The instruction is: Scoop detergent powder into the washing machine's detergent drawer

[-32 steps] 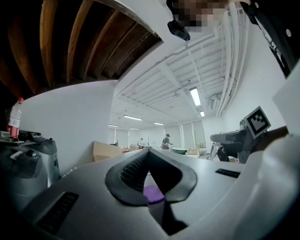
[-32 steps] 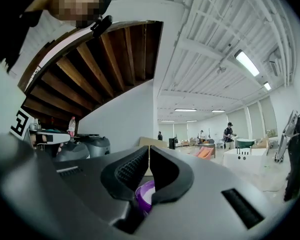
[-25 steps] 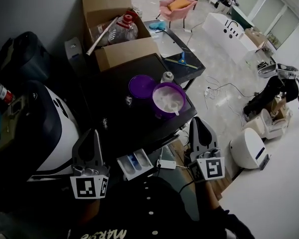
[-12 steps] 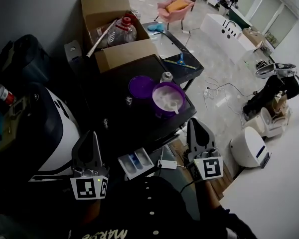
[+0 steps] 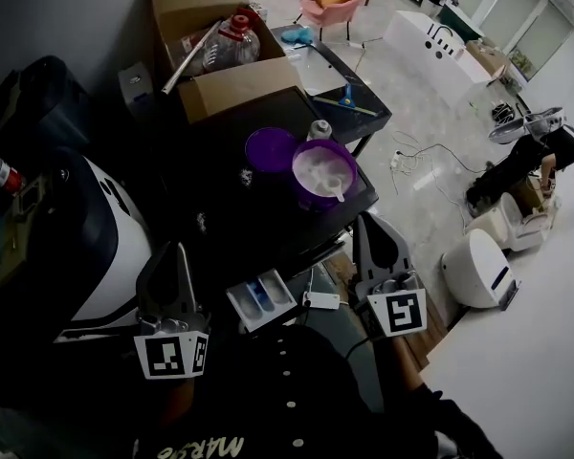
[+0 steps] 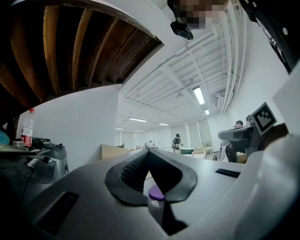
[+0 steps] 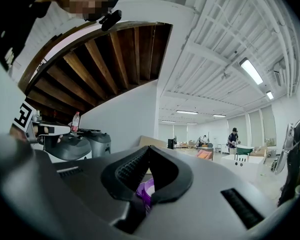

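A purple tub (image 5: pixel 323 173) of white powder stands open on the black table (image 5: pixel 230 208), with a white scoop (image 5: pixel 337 191) lying in it. Its purple lid (image 5: pixel 271 149) lies just left of it. The white detergent drawer (image 5: pixel 261 299) sticks out below the table's near edge, between my two grippers. My left gripper (image 5: pixel 180 251) is shut and empty, left of the drawer. My right gripper (image 5: pixel 366 220) is shut and empty, below and right of the tub. Both point level; past the right gripper (image 7: pixel 149 148) the tub (image 7: pixel 144 191) shows, and past the left gripper (image 6: pixel 148 151) the lid (image 6: pixel 156 192).
A white washing machine (image 5: pixel 105 247) stands at the left. An open cardboard box (image 5: pixel 220 55) with bottles fills the table's far end, and a small white bottle (image 5: pixel 319 130) stands behind the tub. A white plug block (image 5: pixel 320 300) lies by the drawer. A crouching person (image 5: pixel 531 165) is at the right.
The right gripper has edged slightly left toward the table's corner. The head view has shifted a little; the left gripper, tub and drawer keep their places.
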Available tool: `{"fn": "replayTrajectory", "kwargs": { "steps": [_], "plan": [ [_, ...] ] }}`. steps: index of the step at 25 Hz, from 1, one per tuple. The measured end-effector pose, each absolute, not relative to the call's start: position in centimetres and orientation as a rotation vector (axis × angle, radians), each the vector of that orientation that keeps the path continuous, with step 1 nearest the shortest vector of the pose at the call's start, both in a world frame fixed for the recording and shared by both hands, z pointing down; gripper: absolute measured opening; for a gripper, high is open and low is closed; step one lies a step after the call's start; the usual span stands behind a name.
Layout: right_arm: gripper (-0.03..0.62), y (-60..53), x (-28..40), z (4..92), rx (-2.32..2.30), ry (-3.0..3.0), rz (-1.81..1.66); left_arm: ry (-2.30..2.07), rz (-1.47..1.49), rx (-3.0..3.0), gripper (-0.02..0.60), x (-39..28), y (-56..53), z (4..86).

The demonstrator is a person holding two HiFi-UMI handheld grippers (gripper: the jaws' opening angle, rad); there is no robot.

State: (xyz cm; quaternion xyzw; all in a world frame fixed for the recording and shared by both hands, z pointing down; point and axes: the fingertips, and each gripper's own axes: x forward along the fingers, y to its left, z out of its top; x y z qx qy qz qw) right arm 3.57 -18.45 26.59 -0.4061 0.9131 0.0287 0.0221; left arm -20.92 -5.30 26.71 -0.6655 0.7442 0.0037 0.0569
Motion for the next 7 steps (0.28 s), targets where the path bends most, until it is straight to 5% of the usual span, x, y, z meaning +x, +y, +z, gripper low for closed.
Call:
{"fn": "replayTrajectory", "kwargs": {
  "steps": [7],
  "plan": [
    [0.029, -18.58, 3.4, 26.72, -1.257, 2.828, 0.084, 2.256, 0.002, -2.02, 0.014, -21.02, -5.44, 26.74]
  ]
}}
